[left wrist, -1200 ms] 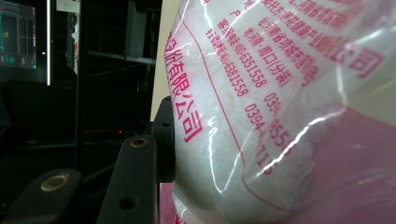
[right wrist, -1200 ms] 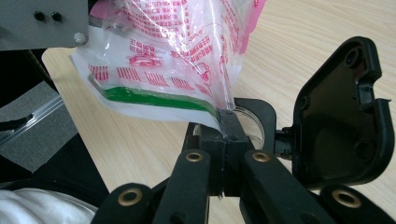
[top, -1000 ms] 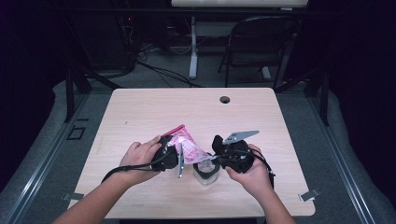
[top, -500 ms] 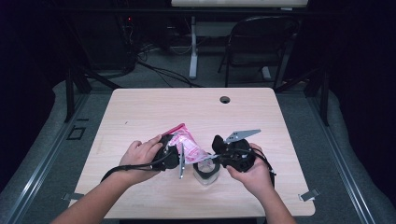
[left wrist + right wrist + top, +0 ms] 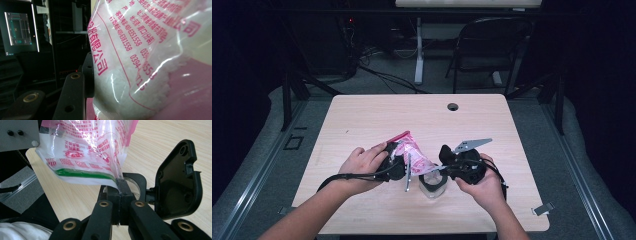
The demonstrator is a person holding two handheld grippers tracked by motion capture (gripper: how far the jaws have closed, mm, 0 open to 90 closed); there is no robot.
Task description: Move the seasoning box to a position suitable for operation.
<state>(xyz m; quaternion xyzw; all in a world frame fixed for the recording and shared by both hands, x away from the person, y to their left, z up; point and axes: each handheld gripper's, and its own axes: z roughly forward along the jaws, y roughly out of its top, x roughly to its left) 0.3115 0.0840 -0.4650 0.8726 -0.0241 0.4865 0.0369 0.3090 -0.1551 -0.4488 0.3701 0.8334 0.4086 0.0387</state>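
The high view looks forward and down over the pale wooden table (image 5: 362,120). Both gripper views sit very close to the pink-printed clear plastic bag (image 5: 92,147), apparently facing each other across it.

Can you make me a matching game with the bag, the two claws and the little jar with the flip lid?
Things:
1. plastic bag
2. right claw
3. lid
4. left claw

States:
A. flipped open, black
B. pinched shut on the bag's corner
C. pink and clear, with white grains inside
D. holding the full part of the bag

Pairs: 1-C, 2-B, 3-A, 4-D
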